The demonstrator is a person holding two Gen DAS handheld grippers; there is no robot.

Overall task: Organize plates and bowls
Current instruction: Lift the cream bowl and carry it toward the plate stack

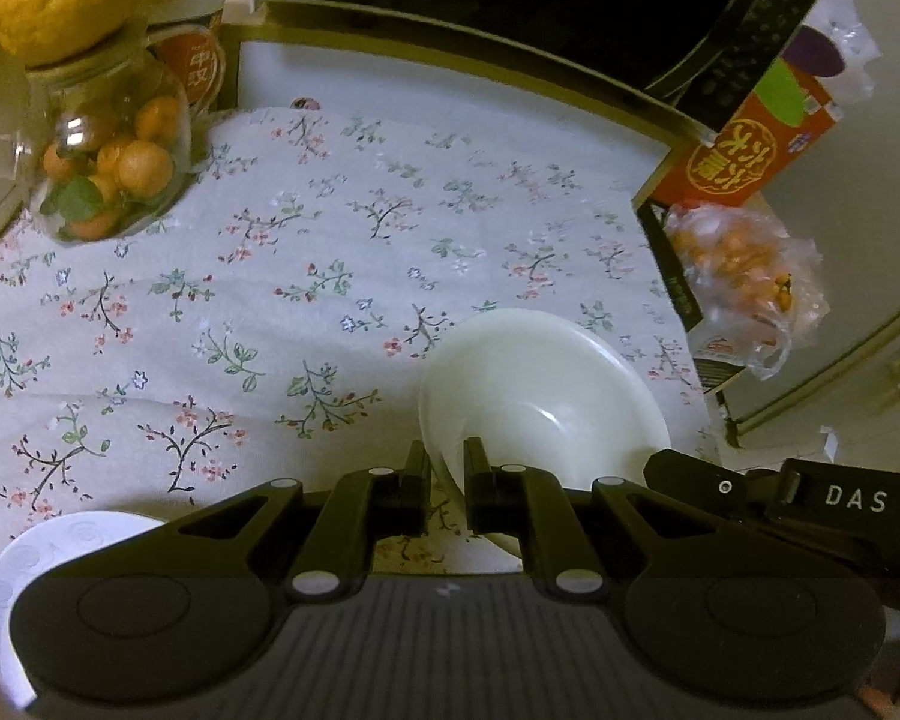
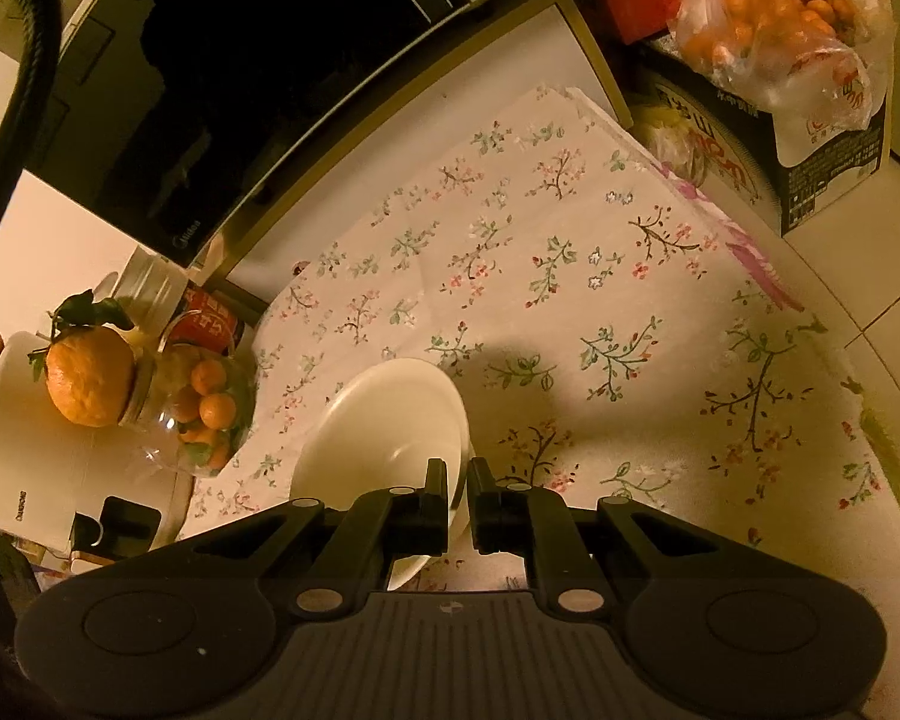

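Left gripper [image 1: 447,468] and right gripper [image 2: 459,483]: jaws of each clenched on a white bowl's [image 1: 546,396] rim.

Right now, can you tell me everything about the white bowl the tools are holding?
The white bowl is plain, glossy and empty, and looks ceramic. It sits tilted over the floral tablecloth. The left tool pinches one part of its rim, and the right tool pinches another. Whether its base touches the cloth, I cannot tell.
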